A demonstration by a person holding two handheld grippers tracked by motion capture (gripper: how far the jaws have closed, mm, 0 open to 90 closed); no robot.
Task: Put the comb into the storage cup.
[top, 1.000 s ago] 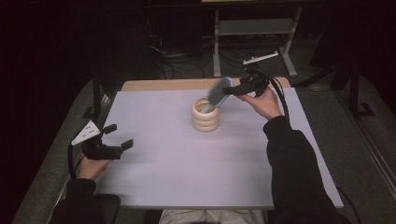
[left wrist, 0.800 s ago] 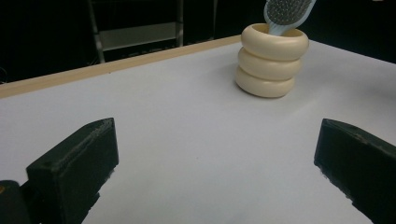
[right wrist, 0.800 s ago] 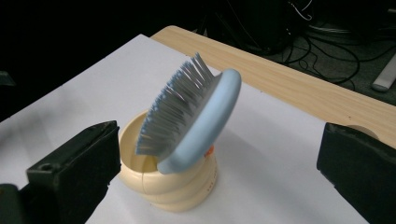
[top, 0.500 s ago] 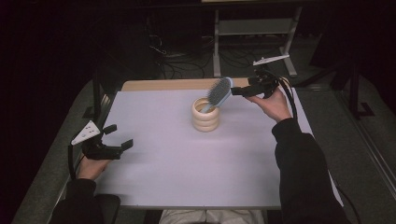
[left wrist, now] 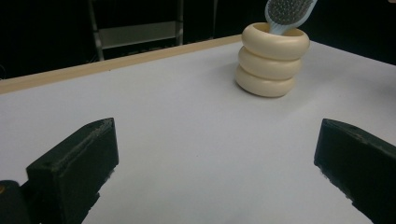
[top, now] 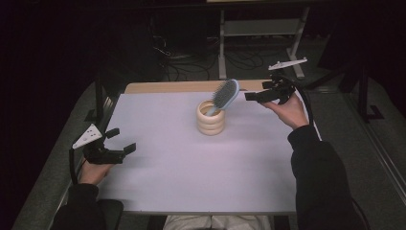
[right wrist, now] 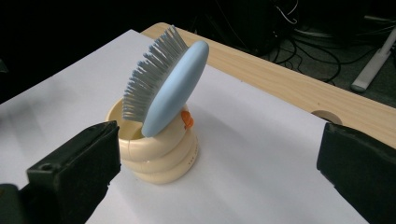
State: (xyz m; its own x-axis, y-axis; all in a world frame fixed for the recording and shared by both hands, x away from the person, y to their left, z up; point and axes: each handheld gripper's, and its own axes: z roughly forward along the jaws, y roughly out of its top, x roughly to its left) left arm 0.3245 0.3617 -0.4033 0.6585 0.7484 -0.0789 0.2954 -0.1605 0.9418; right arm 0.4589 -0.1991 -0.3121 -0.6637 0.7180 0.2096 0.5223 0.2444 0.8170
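The table (top: 191, 191), covered by a pale sheet, took up the centre and lower part of the high view, with a strip of bare wood along its far edge. At the lower right of that view a dark sleeve (top: 321, 182) ran up from the bottom edge to the hand holding the right gripper (top: 249, 96). That gripper sat at upper right of centre, above the far edge of the table, its jaws spread wide and holding nothing; it pointed toward the cup and stood apart from it. The left gripper (top: 125, 141) lay at the lower left of the high view, low over the sheet, its jaws also spread wide and empty, well apart from the cup.

The cup (top: 210, 118), cream-coloured and shaped as 3 stacked rings, stood upright on the sheet just above centre. The hairbrush (top: 225, 94), pale blue, stood in the cup with its handle down and its head leaning over the rim toward the right gripper. In the right gripper view the bristles (right wrist: 149, 74) faced the upper left of the frame, and a small orange mark (right wrist: 187, 119) showed on the cup's rim beside the brush.
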